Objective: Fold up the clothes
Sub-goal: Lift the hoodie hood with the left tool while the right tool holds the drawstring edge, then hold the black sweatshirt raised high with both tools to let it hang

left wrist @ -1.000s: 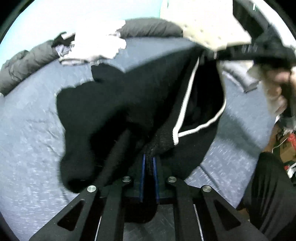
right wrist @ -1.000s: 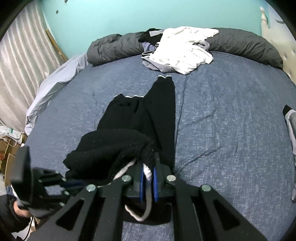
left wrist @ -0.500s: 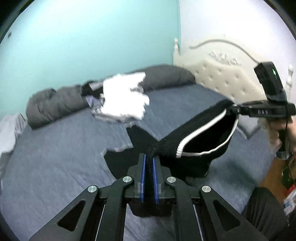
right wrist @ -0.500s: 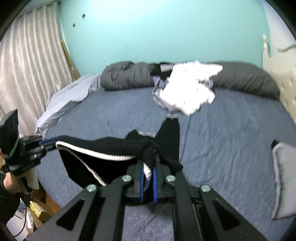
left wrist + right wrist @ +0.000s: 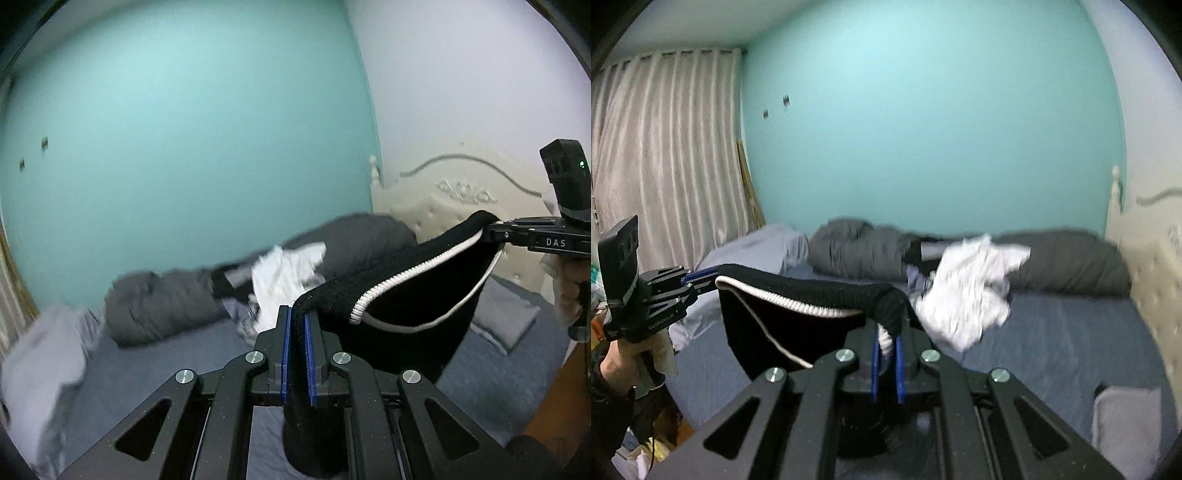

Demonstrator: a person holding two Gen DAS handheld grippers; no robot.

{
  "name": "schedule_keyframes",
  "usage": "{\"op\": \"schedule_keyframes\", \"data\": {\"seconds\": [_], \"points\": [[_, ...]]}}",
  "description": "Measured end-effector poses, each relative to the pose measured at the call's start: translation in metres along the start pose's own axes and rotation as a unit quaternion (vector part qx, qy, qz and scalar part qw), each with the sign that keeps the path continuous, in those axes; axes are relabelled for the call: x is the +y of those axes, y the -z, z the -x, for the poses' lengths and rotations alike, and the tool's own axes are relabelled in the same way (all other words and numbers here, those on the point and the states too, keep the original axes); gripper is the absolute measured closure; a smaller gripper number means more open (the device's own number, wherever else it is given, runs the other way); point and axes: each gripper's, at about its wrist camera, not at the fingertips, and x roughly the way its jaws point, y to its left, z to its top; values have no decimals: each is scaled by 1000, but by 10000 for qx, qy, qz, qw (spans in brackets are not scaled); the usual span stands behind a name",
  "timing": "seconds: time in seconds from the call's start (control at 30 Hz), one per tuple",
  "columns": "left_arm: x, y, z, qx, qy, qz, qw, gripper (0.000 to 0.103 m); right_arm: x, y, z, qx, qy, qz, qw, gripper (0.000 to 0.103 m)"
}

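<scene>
A black knitted garment [image 5: 410, 310] with a white ribbed edge hangs in the air, stretched between both grippers above the bed. My left gripper [image 5: 297, 321] is shut on one end of its top edge. The right gripper [image 5: 495, 227] shows at the right of the left wrist view, clamped on the other end. In the right wrist view the right gripper [image 5: 886, 332] is shut on the black garment [image 5: 812, 291], and the left gripper [image 5: 701, 277] holds the far end at the left. The garment's lower part drops out of sight behind the gripper bodies.
A blue bed [image 5: 1052, 332] lies below. A pile of white clothes [image 5: 971, 284] rests against a dark grey duvet roll [image 5: 1071, 266] at its far side. A grey pillow [image 5: 1123, 424], a cream headboard [image 5: 443, 206], a curtain [image 5: 665, 166] and a teal wall [image 5: 923, 129] surround it.
Both grippers have risen high above the bed with the black garment, lifting it off the mattress and pulling its top edge taut between them. The views now tilt toward the wall.
</scene>
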Motion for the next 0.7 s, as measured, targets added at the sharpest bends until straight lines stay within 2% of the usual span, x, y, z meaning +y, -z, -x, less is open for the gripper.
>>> {"op": "schedule_keyframes", "data": {"seconds": [0.13, 0.27, 0.4, 0.7], "points": [[6, -50, 30, -315, -94, -77, 9994, 96, 11, -41, 31, -297, 106, 235, 9992, 97], [1, -83, 62, -586, -135, -219, 9979, 96, 21, -66, 67, -568, 137, 418, 9974, 97], [-11, -88, 89, -768, -63, -275, 9966, 96, 23, -67, 92, -689, 136, 466, 9964, 97], [-33, -83, 118, -863, 38, -349, 9957, 96, 30, -50, 130, -743, 251, 429, 9960, 97]]}}
